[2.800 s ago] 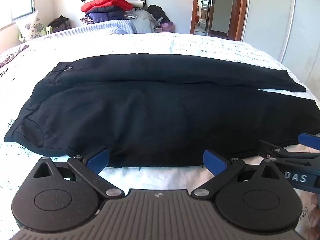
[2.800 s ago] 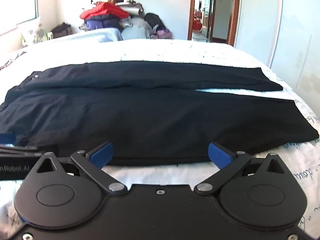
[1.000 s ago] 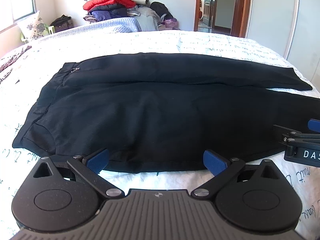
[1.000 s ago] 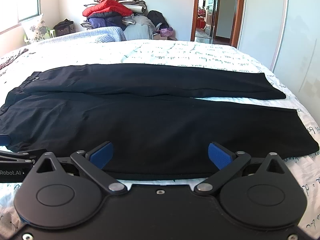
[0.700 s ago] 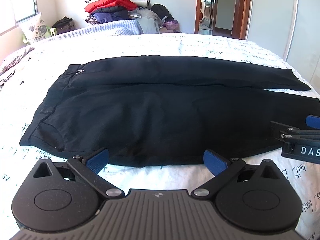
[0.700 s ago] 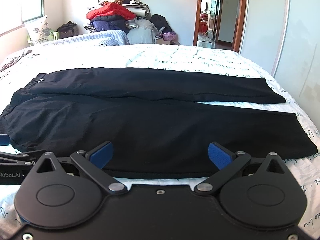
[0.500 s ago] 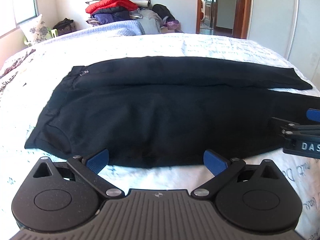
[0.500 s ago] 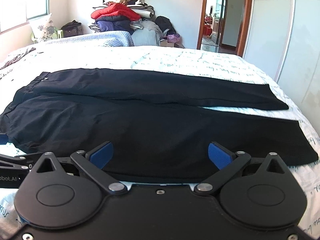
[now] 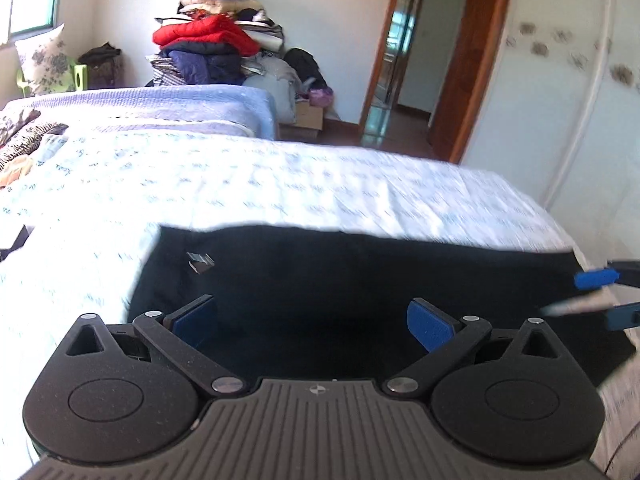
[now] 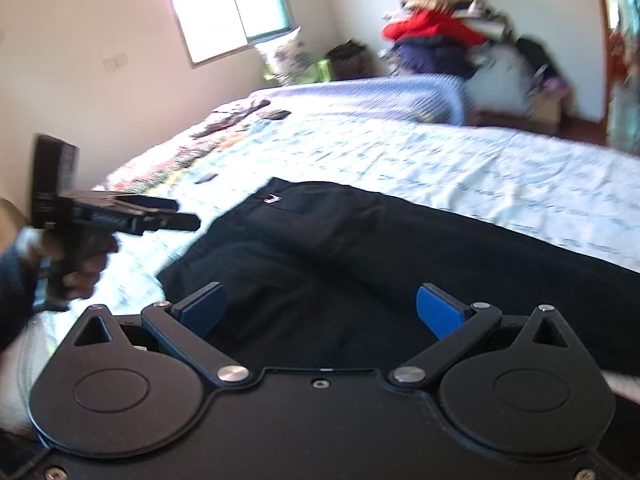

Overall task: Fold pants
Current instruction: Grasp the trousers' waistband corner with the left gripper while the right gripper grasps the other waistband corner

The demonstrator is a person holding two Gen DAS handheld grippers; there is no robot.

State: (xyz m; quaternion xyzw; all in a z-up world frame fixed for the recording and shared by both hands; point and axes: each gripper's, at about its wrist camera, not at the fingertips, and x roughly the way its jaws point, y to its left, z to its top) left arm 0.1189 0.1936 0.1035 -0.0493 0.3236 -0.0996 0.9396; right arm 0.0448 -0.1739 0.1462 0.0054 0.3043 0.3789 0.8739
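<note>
The pants (image 9: 340,280), one black pair, are seen in the left wrist view spread flat on the bed (image 9: 248,184), directly ahead of and beneath the left tongs (image 9: 312,326), whose two blue pads are held wide apart with nothing gripped; a small metal clasp (image 9: 200,262) is seen near the waist, and the right tongs (image 9: 600,296) are glimpsed at the right edge. In the right wrist view, the same pants (image 10: 380,256) are shown dark and mostly smooth, lying under the right tongs (image 10: 320,314), likewise spread wide and empty, while the left tongs (image 10: 176,216) are held above the bed beside the waistband; their opening cannot be told there.
</note>
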